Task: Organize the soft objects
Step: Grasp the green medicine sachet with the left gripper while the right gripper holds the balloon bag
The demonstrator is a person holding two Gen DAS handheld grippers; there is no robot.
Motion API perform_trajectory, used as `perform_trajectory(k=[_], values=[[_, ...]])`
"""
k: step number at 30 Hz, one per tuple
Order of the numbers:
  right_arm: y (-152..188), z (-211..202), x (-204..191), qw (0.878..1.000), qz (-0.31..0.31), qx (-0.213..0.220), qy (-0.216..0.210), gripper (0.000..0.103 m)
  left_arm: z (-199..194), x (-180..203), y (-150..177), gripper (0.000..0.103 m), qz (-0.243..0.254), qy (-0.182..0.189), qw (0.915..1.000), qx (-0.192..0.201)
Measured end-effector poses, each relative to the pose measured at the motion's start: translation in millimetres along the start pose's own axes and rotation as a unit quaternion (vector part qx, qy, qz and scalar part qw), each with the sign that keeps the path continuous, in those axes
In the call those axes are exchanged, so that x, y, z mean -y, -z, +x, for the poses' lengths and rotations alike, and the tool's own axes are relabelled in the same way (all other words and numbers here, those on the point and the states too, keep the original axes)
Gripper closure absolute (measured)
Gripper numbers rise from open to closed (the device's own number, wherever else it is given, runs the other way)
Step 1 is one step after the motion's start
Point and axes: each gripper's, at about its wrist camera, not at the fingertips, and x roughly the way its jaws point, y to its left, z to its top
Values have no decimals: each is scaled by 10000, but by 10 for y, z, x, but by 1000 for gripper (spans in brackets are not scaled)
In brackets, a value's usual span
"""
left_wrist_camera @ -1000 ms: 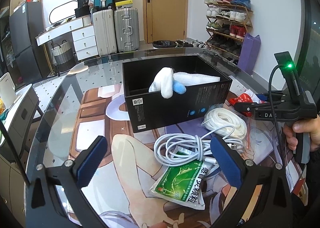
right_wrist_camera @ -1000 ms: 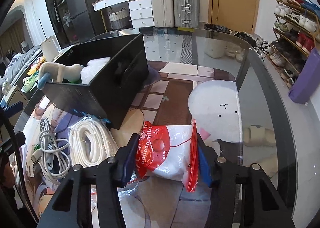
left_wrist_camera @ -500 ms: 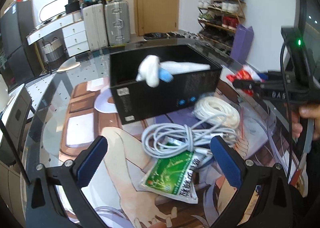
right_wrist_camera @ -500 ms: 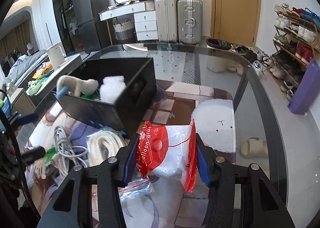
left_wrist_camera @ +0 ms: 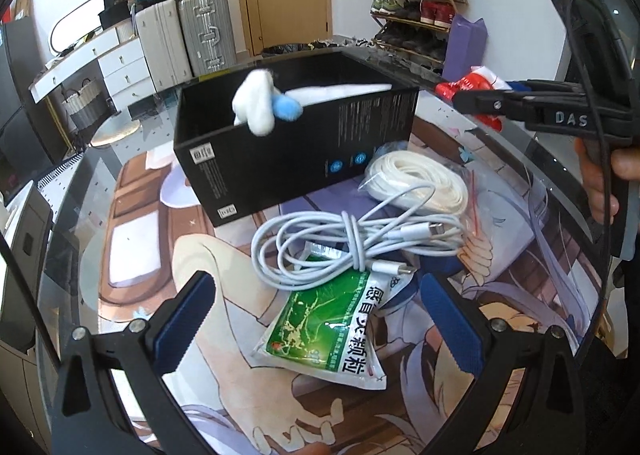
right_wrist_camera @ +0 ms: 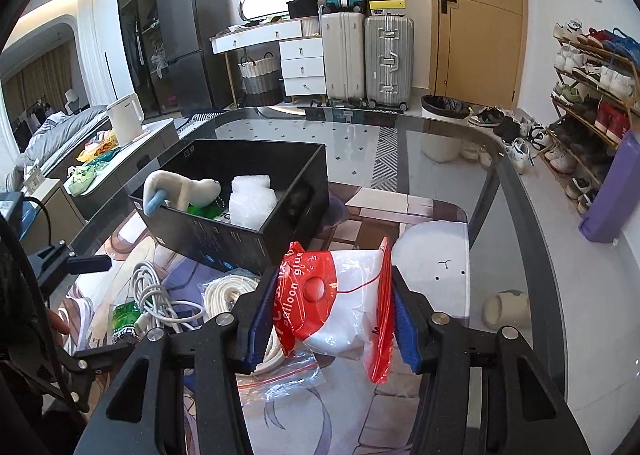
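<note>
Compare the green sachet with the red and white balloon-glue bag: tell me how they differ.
The green sachet lies flat on the table mat, its top edge tucked under the white charging cable; the balloon-glue bag is clamped in the right claw. The sachet sits under the open left claw, ungripped. Both are soft plastic packets outside the black box.

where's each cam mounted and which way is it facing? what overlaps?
Left wrist: on the left claw, aimed down over the green packet and cables toward the box; own open fingers show, plus the right claw from the side.
Right wrist: on the right claw, shut on a red-white bag, facing the box and door; the left claw's fingertip shows at left.
Shared: box, cables, suitcases, shoe rack.
</note>
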Motion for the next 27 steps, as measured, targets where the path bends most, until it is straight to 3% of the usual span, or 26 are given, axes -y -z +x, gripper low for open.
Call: perform_trajectory(k=[7, 11, 13, 20, 27], values=[[-3, -2, -29, 10000, -27, -25, -34, 51, 158, -53, 41, 2, -167, -65, 9992, -345], [-6, 3, -29, 10000, -28, -30, -36, 51, 200, -23, 49, 9, -176, 60, 9990, -396], [-7, 1, -29, 10000, -30, -26, -37, 51, 183, -6, 53, 15, -118, 117, 9992, -356], [-3, 33, -59, 9999, -72, 7, -81, 51, 107, 62, 57, 53, 29, 291, 9993, -221], [0, 5, -74, 9999, -88, 45, -103, 51, 62, 1, 50, 63, -100, 489, 9986, -171]])
